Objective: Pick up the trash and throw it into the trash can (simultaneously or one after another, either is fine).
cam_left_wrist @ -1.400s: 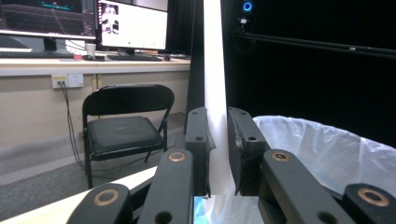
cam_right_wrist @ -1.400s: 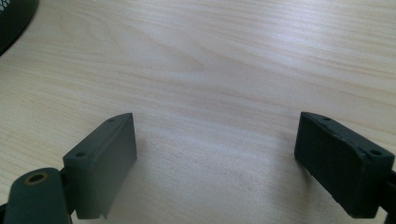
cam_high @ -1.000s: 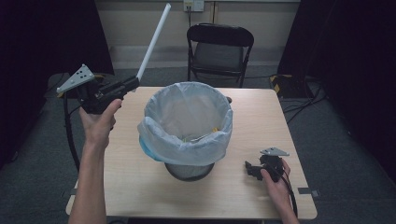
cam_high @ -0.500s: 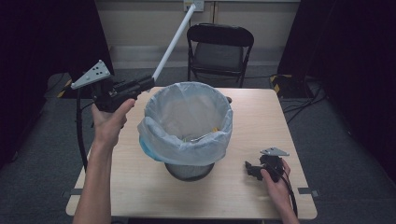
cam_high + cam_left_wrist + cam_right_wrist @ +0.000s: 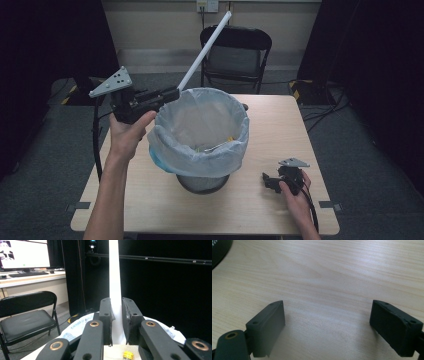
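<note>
A long white tube (image 5: 204, 51) rises slantwise to the upper right from my left gripper (image 5: 172, 94), which is shut on its lower end at the bin's left rim. In the left gripper view the tube (image 5: 115, 277) stands straight up between the two pads of the left gripper (image 5: 116, 322). The bin (image 5: 200, 130) is lined with a pale blue bag and holds some small items, one yellow. My right gripper (image 5: 266, 179) rests low on the table at the right front. The right gripper view shows it (image 5: 327, 327) wide open over bare wood.
The wooden table (image 5: 280, 125) carries the bin at its middle. A black folding chair (image 5: 236, 52) stands behind the far edge. Dark curtains close both sides. The bin's dark base (image 5: 219, 250) shows at the top left corner of the right gripper view.
My left gripper has carried the tube rightward to the bin's rim, and the tube leans more to the right. The right gripper has stayed put.
</note>
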